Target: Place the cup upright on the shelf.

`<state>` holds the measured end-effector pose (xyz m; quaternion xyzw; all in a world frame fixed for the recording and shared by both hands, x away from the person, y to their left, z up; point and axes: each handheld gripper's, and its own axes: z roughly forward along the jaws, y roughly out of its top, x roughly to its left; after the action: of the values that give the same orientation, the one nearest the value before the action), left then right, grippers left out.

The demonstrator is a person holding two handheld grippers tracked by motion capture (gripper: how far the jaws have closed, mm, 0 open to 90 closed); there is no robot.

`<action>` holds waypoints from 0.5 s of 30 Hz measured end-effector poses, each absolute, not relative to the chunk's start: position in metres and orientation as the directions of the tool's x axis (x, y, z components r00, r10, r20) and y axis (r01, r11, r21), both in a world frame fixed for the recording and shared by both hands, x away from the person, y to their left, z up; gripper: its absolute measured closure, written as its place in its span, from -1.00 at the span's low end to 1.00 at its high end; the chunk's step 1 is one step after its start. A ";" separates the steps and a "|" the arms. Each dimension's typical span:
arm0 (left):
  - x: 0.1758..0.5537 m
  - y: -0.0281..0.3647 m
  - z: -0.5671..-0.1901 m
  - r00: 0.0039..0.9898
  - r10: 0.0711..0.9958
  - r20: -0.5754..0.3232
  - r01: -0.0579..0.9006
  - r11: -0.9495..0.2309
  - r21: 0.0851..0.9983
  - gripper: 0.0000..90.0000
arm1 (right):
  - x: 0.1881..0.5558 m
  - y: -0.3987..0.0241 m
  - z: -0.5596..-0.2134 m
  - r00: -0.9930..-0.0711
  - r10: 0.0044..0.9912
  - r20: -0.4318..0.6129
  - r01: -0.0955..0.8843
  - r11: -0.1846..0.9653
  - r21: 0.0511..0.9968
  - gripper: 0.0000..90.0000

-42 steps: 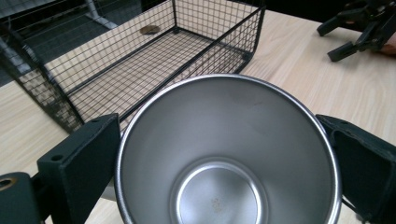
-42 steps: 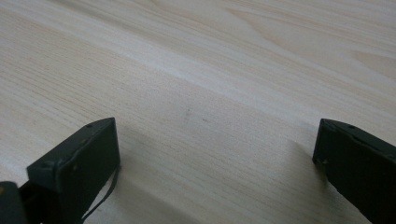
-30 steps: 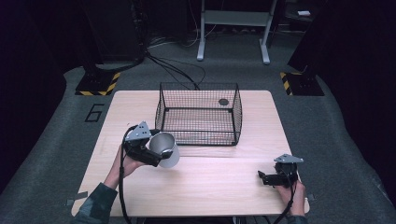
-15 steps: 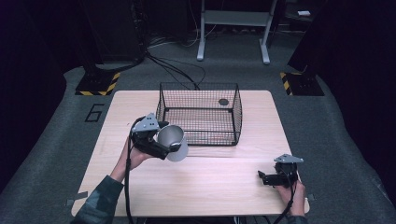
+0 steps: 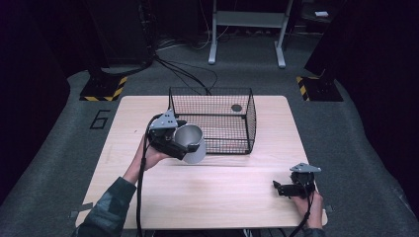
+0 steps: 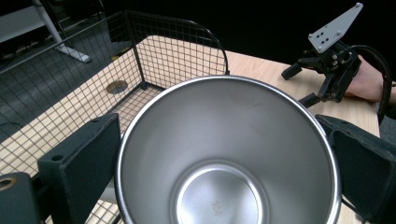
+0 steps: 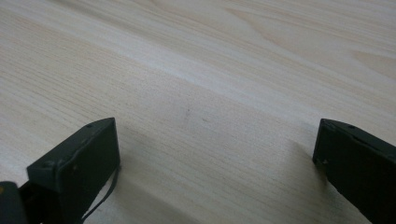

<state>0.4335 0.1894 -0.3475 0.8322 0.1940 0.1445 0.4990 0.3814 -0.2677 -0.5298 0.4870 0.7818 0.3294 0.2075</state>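
Sitting mid-table on the pale wooden table (image 5: 207, 197): black wire mesh basket (image 5: 217, 101), open on top, with a small dark round disc (image 5: 236, 107) lying on its floor near the far right corner. Basket's near-left corner just beside the cup, front wall right behind it, so pretty crowded there.

Held up off the tabletop by the left gripper (image 5: 184, 147): shiny stainless steel cup (image 5: 191, 142), tapered, tilted with its mouth facing up and back toward the camera. Clamped on the rim from both sides. Clean brushed inside (image 6: 233, 140), faint stamped mark on the bottom, no dents visible.

Resting way off at the near right edge: right gripper (image 5: 282, 188), jaws spread wide, nothing between them but bare wood.
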 end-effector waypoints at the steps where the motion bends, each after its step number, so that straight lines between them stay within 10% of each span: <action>1: 0.435 0.190 -0.346 0.883 0.467 0.047 0.174 -0.419 0.891 -0.86 | 0.381 -0.268 -0.530 -0.440 0.898 -0.004 0.624 0.309 0.718 -1.00; 15: 0.462 0.187 -0.353 0.873 0.487 0.015 0.214 -0.411 0.886 -0.85 | 0.381 -0.268 -0.530 -0.439 0.898 -0.004 0.624 0.308 0.718 -1.00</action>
<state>0.4615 0.1874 -0.3527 0.8286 0.2117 0.1365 0.4999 0.3814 -0.2676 -0.5298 0.4871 0.7817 0.3296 0.2078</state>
